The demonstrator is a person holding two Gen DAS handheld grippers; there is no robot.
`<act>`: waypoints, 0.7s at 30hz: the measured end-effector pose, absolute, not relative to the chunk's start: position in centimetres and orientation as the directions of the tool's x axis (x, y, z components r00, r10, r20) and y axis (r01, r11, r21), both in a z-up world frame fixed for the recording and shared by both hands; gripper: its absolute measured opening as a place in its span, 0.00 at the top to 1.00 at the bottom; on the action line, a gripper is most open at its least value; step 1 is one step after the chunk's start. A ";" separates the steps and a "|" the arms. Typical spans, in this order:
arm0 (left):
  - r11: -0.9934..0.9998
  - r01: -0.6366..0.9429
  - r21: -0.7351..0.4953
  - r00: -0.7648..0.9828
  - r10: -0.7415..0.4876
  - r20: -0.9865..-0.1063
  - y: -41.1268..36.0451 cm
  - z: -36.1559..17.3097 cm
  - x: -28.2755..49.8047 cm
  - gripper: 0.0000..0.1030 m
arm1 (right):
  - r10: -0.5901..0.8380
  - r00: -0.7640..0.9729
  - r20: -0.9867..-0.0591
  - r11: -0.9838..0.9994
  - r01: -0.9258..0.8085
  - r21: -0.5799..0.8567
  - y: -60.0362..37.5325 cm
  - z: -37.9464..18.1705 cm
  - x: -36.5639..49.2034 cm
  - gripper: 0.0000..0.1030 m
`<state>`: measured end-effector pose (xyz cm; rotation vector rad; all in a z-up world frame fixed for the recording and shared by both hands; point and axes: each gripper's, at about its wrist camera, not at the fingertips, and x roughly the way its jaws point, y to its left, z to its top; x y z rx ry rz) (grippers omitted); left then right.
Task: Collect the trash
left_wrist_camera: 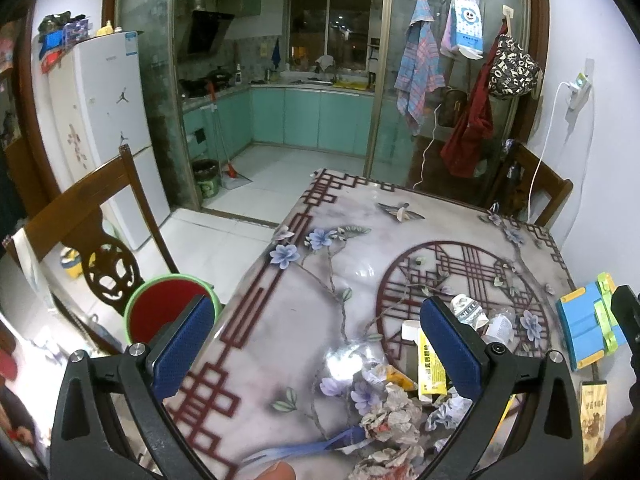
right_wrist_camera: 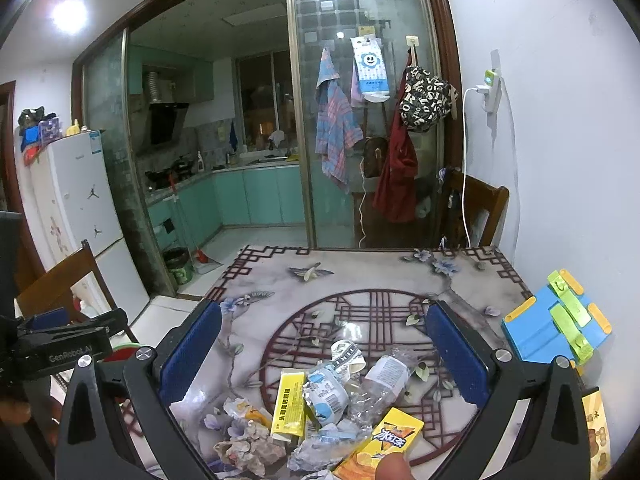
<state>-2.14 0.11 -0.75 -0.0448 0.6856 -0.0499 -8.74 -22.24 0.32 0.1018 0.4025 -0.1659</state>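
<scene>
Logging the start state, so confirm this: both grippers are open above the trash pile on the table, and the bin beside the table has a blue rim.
One detail is wrong: the bin has a green rim, not blue, as the left wrist view shows. The rest holds: the left gripper and right gripper are both open above the trash pile on the table.

The table [right_wrist_camera: 472,280] wears a pale grey-lilac cloth printed with dark red lattice fretwork, blue-violet flowers and a small bird, and on it lie a yellow box with black print [right_wrist_camera: 287,408], a yellow-and-orange drink carton [right_wrist_camera: 384,446], a white-and-blue wrapper [right_wrist_camera: 326,390] and grey-white crumpled paper [left_wrist_camera: 390,412]. Both grippers [left_wrist_camera: 320,344] [right_wrist_camera: 324,356] are black with deep blue pads; beside the table sits a green-rimmed bin with a red inside [left_wrist_camera: 160,304], and a sky-blue stand with yellow and lime-green clips [right_wrist_camera: 556,320] lies at the cloth's edge
</scene>
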 end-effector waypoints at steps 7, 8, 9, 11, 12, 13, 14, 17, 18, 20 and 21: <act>0.998 0.031 -0.061 0.769 -0.063 -0.636 0.0 -0.7 -2.2 0.00 | -0.144 0.905 -0.400 0.981 0.185 0.065 -22.2 0.5 -9.3 0.00; 0.998 0.034 -0.061 0.770 -0.065 -0.635 -0.1 -0.8 -2.1 0.00 | -0.145 0.904 -0.401 0.980 0.186 0.066 -22.2 0.4 -9.3 0.00; 0.997 0.036 -0.062 0.769 -0.067 -0.635 -0.1 -0.8 -2.2 0.00 | -0.146 0.904 -0.402 0.980 0.187 0.067 -22.2 0.4 -9.5 0.00; 0.997 0.035 -0.063 0.767 -0.067 -0.638 -0.2 -0.9 -2.2 0.00 | -0.146 0.904 -0.403 0.980 0.188 0.066 -22.2 0.4 -9.6 0.00; 0.997 0.035 -0.064 0.765 -0.068 -0.640 -0.2 -1.0 -2.2 0.00 | -0.146 0.904 -0.402 0.980 0.188 0.065 -22.2 0.3 -9.5 0.00; 0.997 0.035 -0.065 0.764 -0.069 -0.641 -0.2 -1.0 -2.3 0.00 | -0.147 0.903 -0.404 0.980 0.189 0.067 -22.2 0.1 -9.5 0.00; 0.997 0.035 -0.064 0.763 -0.068 -0.642 -0.2 -1.1 -2.3 0.00 | -0.145 0.902 -0.405 0.980 0.189 0.069 -22.2 0.1 -9.7 0.00; 0.998 0.031 -0.060 0.763 -0.063 -0.644 -0.3 -1.2 -2.3 0.00 | -0.141 0.898 -0.416 0.979 0.188 0.075 -22.5 0.2 -9.7 0.00; 0.998 0.031 -0.062 0.761 -0.064 -0.646 0.1 -1.0 -2.0 0.00 | -0.140 0.896 -0.421 0.979 0.188 0.075 -22.4 0.1 -9.5 0.00; 0.998 0.029 -0.062 0.760 -0.062 -0.647 0.2 -1.0 -1.9 0.00 | -0.140 0.894 -0.426 0.979 0.189 0.073 -22.3 0.0 -9.4 0.00; 0.998 0.028 -0.061 0.760 -0.061 -0.647 0.2 -1.0 -1.9 0.00 | -0.140 0.894 -0.426 0.980 0.188 0.072 -22.4 0.0 -9.5 0.00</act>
